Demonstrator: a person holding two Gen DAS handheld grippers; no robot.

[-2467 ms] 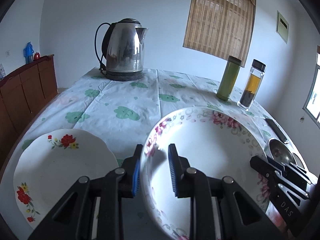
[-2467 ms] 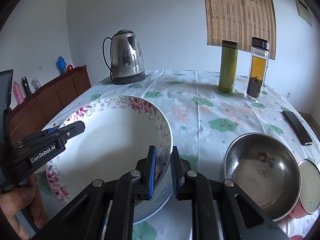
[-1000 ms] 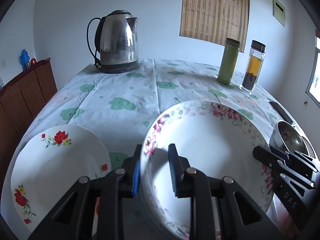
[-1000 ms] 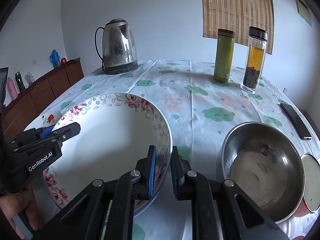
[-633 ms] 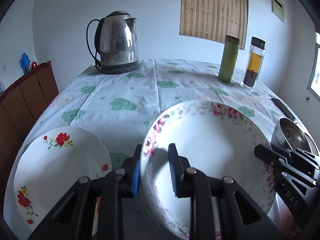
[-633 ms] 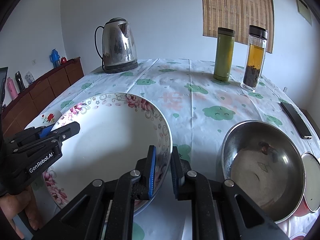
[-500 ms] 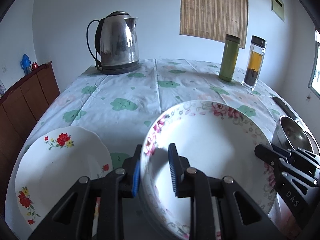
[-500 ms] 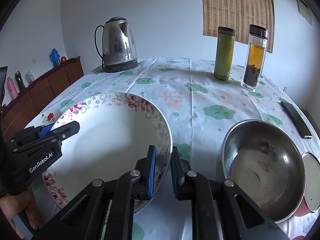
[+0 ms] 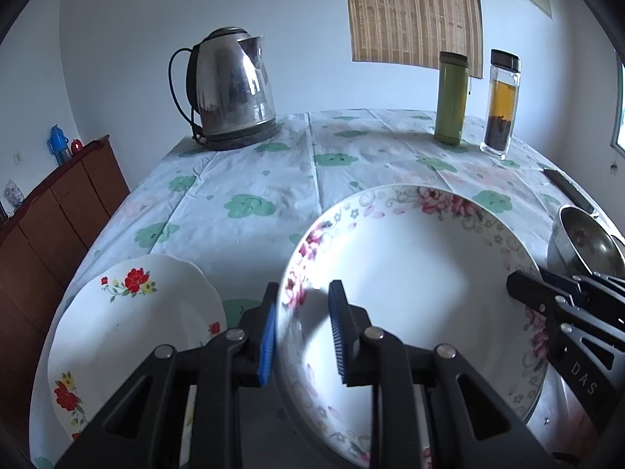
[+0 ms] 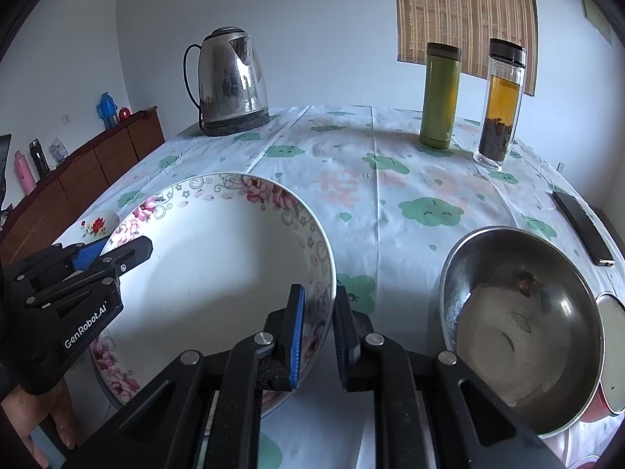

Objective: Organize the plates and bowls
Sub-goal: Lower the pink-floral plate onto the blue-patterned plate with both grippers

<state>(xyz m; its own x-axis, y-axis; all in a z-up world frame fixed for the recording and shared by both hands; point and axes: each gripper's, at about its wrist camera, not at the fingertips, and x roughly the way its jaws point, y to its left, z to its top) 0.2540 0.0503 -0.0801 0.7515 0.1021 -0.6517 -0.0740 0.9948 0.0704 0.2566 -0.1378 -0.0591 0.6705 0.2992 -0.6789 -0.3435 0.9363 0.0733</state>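
A large white bowl with pink flowers (image 9: 410, 273) (image 10: 218, 265) is held from both sides over the near part of the table. My left gripper (image 9: 302, 332) (image 10: 78, 273) is shut on its left rim, one blue pad inside and one outside. On the right rim my right gripper (image 10: 316, 332) (image 9: 566, 312) is shut the same way. Just left of the bowl lies a white plate with red flowers (image 9: 129, 332) (image 10: 97, 222). A steel bowl (image 10: 519, 324) (image 9: 582, 238) sits to the right. Whether the floral bowl touches the tablecloth is hidden.
At the back stand a steel kettle (image 9: 230, 90) (image 10: 230, 78), a green flask (image 10: 441, 93) and a glass tea bottle (image 10: 500, 105). A phone (image 10: 582, 222) lies at the right edge, beside a small red-sided dish (image 10: 613, 351). A wooden cabinet (image 9: 50, 226) stands left.
Both grippers keep their hold on the floral bowl. The left view has levelled out as that gripper rolled a little. Kettle and bottles look slightly nearer than in the oldest frames.
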